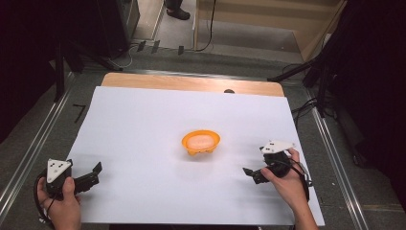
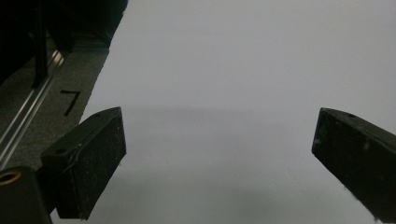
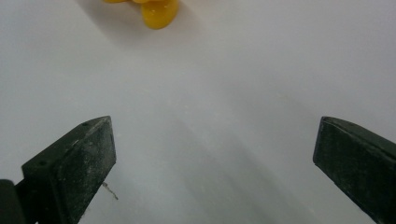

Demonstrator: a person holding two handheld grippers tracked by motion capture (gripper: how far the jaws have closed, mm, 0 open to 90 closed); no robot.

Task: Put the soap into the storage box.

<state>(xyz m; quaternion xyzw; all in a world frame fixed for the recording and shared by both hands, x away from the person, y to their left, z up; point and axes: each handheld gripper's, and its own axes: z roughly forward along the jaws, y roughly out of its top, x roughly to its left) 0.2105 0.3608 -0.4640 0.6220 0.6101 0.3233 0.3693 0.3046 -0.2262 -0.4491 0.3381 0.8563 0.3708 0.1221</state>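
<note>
From the high view, an orange bowl (image 1: 201,142) sits near the middle of the white sheet (image 1: 143,143) covering the desk (image 1: 191,82), with something pale inside that is too blurred to name. The left claw (image 1: 93,173) rests at the near left corner, the right claw (image 1: 250,173) at the near right, both well apart from the bowl. In the left gripper view, the left claw (image 2: 219,158) stands wide over bare sheet, holding nothing. In the right gripper view, the right claw (image 3: 215,163) is likewise wide and empty, and the bowl's orange foot (image 3: 159,13) shows at the far edge. The step in hand looks like a reach for the bowl; the right claw is nearer and already faces it, so it should advance straight, low, and close on the rim rather than nudge the bowl.
</note>
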